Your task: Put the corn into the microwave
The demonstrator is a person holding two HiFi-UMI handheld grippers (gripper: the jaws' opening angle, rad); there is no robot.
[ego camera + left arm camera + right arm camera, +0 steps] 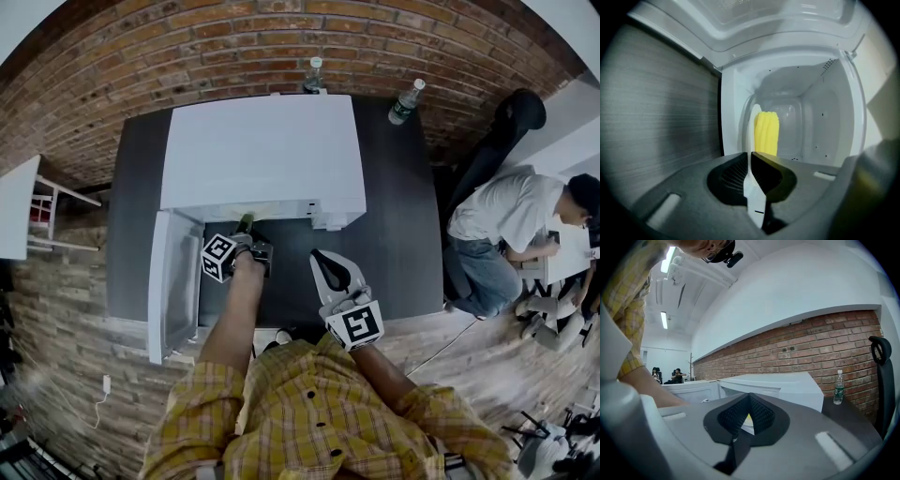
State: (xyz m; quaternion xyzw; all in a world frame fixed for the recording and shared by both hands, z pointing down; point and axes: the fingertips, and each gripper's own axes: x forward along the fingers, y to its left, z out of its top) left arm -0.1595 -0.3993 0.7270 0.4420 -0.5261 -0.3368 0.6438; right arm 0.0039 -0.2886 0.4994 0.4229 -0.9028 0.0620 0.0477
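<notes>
The white microwave (pixel 262 150) stands on a dark table (pixel 398 234), its door (pixel 174 281) swung open to the left. My left gripper (pixel 247 236) is at the mouth of the oven, shut on the corn (pixel 246 223), which shows green from above. In the left gripper view the yellow cob (pixel 766 133) stands upright just past the jaw tips, inside the white cavity (pixel 811 126); its lower end is hidden behind the jaws. My right gripper (pixel 324 264) hangs over the table in front of the microwave (pixel 787 385), shut and holding nothing.
Two water bottles (pixel 315 75) (pixel 406 101) stand at the back of the table against the brick wall. A black chair (pixel 511 122) and a seated person (pixel 506 220) are to the right. The open door blocks the left side.
</notes>
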